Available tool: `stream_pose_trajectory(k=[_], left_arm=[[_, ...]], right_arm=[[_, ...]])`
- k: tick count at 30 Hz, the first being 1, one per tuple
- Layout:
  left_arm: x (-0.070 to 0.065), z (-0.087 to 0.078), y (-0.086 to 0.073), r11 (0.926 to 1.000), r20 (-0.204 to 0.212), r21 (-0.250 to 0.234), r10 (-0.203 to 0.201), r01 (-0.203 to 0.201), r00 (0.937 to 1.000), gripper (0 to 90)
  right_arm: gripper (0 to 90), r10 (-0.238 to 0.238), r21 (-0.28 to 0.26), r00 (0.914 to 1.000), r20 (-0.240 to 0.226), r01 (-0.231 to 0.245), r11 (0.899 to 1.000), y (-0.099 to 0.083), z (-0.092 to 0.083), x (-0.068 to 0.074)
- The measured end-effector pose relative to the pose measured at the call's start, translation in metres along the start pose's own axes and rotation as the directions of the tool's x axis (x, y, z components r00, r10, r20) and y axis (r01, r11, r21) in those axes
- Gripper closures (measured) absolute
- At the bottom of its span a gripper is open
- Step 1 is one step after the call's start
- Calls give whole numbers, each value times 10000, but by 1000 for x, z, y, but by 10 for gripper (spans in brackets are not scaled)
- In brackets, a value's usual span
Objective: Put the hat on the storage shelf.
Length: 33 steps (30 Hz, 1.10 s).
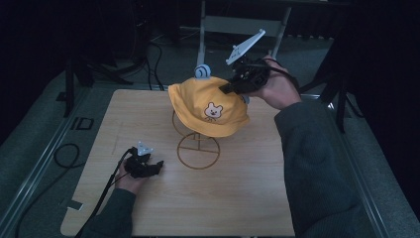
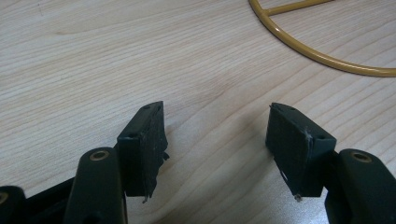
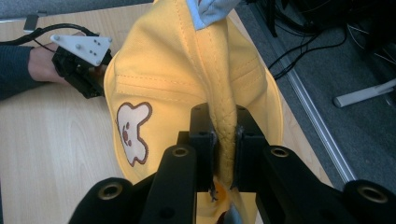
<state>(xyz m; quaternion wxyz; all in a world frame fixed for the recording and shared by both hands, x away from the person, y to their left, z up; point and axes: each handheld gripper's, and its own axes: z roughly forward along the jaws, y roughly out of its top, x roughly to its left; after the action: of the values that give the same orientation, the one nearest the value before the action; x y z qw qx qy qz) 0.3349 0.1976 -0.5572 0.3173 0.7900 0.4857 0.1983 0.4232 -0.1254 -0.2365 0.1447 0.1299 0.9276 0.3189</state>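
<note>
Right hand-held gripper (image 3: 226, 154) clamped on yellow hat (image 3: 187, 93) brim (left hand-held gripper (image 2: 217, 149) agape, empty).

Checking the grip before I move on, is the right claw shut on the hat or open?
Shut on the hat: the right claw pinches a fold of its yellow brim.
</note>
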Motion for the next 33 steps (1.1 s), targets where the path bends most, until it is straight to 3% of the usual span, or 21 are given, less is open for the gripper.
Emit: stream_pose_trajectory(k=[33], left_arm=[[0, 0, 0, 10000, -11, -39, -49, 49, 10000, 382]], right_arm=[[790, 63, 272, 9999, 119, -67, 9996, 21, 45, 10]])
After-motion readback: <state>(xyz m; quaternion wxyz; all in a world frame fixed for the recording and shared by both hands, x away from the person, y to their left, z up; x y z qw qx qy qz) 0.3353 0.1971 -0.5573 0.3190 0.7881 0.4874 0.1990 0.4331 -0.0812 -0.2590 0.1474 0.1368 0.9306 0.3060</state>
